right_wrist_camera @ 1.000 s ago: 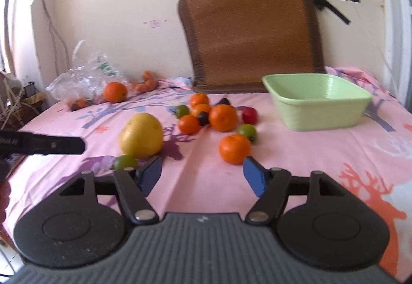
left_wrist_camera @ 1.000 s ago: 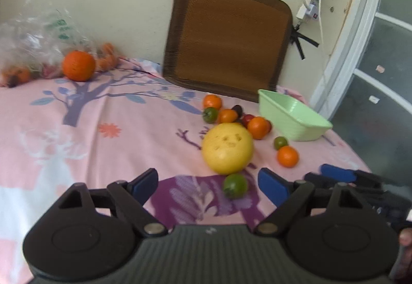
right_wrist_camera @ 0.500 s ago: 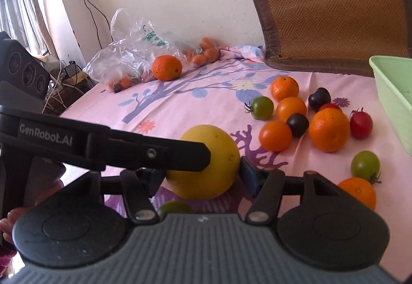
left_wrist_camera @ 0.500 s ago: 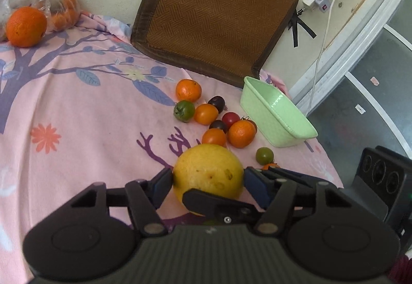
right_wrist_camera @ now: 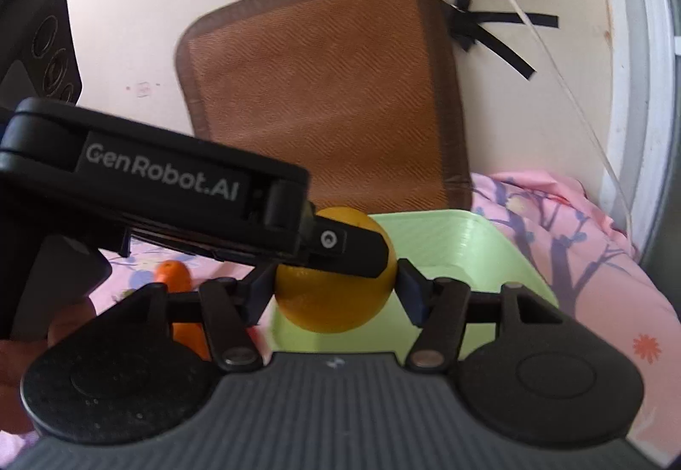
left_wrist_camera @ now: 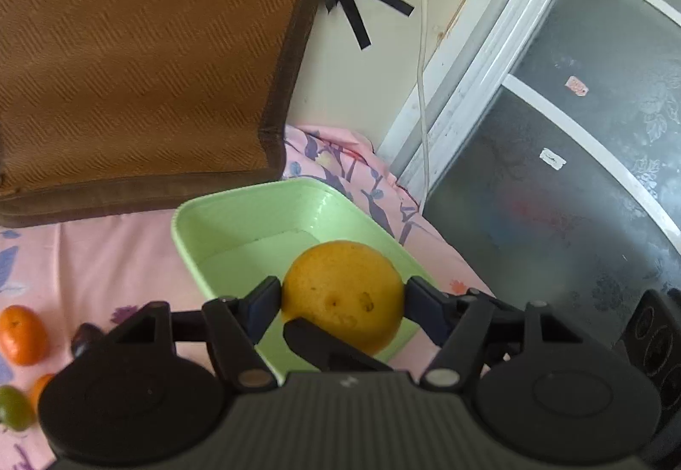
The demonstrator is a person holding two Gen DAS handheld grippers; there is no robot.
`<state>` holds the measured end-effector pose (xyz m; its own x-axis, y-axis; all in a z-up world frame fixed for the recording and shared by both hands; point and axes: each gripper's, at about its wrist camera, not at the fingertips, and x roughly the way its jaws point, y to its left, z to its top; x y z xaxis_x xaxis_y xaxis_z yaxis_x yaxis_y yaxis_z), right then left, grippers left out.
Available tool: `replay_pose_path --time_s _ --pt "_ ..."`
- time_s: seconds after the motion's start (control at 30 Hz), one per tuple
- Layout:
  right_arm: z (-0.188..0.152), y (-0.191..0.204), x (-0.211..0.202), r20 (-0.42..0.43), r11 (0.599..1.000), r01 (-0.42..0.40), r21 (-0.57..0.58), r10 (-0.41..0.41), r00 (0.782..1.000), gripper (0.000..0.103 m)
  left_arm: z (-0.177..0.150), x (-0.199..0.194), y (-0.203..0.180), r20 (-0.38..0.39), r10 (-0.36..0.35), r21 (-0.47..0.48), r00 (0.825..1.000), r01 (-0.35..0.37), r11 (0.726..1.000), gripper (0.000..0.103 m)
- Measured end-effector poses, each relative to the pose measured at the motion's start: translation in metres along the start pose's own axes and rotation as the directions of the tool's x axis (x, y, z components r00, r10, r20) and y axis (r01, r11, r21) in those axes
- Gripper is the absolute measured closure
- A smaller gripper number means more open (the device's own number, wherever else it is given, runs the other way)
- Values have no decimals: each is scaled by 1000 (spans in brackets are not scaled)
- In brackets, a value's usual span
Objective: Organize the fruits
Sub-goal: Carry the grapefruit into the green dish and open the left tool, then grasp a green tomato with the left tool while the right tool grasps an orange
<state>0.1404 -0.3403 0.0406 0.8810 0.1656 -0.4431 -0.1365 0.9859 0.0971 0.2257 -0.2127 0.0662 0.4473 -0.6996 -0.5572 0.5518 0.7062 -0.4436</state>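
Note:
Both grippers hold one large yellow fruit (left_wrist_camera: 343,295) between them, above the near end of the light green tub (left_wrist_camera: 255,231). My left gripper (left_wrist_camera: 343,302) is shut on its two sides. My right gripper (right_wrist_camera: 334,291) is shut on the same yellow fruit (right_wrist_camera: 332,306), with the green tub (right_wrist_camera: 481,253) just behind it. The left gripper's black body crosses the right wrist view and hides the fruit's top. An orange (left_wrist_camera: 22,336), a dark plum (left_wrist_camera: 83,338) and a green fruit (left_wrist_camera: 15,408) lie on the pink cloth to the left.
A brown woven cushion (left_wrist_camera: 140,57) leans on the wall behind the tub. A white cable (left_wrist_camera: 422,44) hangs from a wall plug. The bed's right edge drops beside a glass door (left_wrist_camera: 574,155). Another orange fruit (right_wrist_camera: 174,274) shows behind the left gripper.
Both grippers closed on the large yellow fruit, lifted it off the cloth and carried it right, to above the green tub. The loose fruits have slid out to the left.

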Motion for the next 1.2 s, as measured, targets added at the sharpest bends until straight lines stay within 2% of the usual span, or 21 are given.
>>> replay_pose_path --time_s 0.17,0.23,0.27,0.3,0.37,0.47,0.53,0.6,0.7,0.73,0.8,0.87,0.93,1.0,1.07,1.2 --pt "-14 -15 18 -36 999 14 42 -12 999 39 -1 42 3 -72 29 -56 997 -33 998 37" --pt "-17 -14 16 -17 1000 23 16 -23 1000 39 -3 45 -3 -65 60 -14 996 -61 998 35" --pt "-17 -14 13 -7 1000 23 10 -23 1000 37 -3 45 -4 -67 53 -11 996 -54 998 34" --pt "-18 -15 12 -2 1000 23 13 -22 1000 35 -3 45 -5 -68 51 -14 996 -52 999 30" --pt "-19 -18 7 17 999 23 32 -24 1000 35 1 43 -7 -74 49 -37 996 -52 998 30" --pt "-21 -26 -8 84 997 35 74 -42 996 35 5 10 -12 -19 46 -43 999 -47 998 30" --pt "-22 -31 -21 154 992 45 122 -64 986 35 4 -31 -16 67 40 -33 997 -38 999 30" --pt "-22 -35 -32 230 985 50 166 -88 969 36 -6 -78 -18 152 52 -21 987 -50 999 30" --pt "-26 -33 -48 316 980 70 188 -127 940 39 -39 -153 -13 254 129 -19 959 -128 992 29" --pt "-26 -32 -50 317 979 73 192 -132 939 41 -52 -172 -9 270 160 -28 949 -158 987 28" --pt "-29 -23 -62 293 977 44 211 -106 950 54 -82 -203 1 281 249 -52 927 -244 968 26" --pt "-34 -17 -73 266 971 -34 236 -31 963 58 -110 -223 10 270 338 -68 902 -332 941 26" --pt "-46 0 -84 231 970 -93 224 39 972 59 -139 -234 22 242 397 -92 885 -386 918 26" --pt "-62 26 -92 188 975 -131 180 96 977 64 -163 -239 32 217 420 -111 881 -405 907 26" --pt "-79 50 -97 143 982 -138 129 119 983 64 -178 -237 36 204 429 -107 880 -415 903 26" --pt "-102 84 -100 26 984 -157 80 156 987 64 -198 -220 28 193 437 -39 879 -438 898 28"
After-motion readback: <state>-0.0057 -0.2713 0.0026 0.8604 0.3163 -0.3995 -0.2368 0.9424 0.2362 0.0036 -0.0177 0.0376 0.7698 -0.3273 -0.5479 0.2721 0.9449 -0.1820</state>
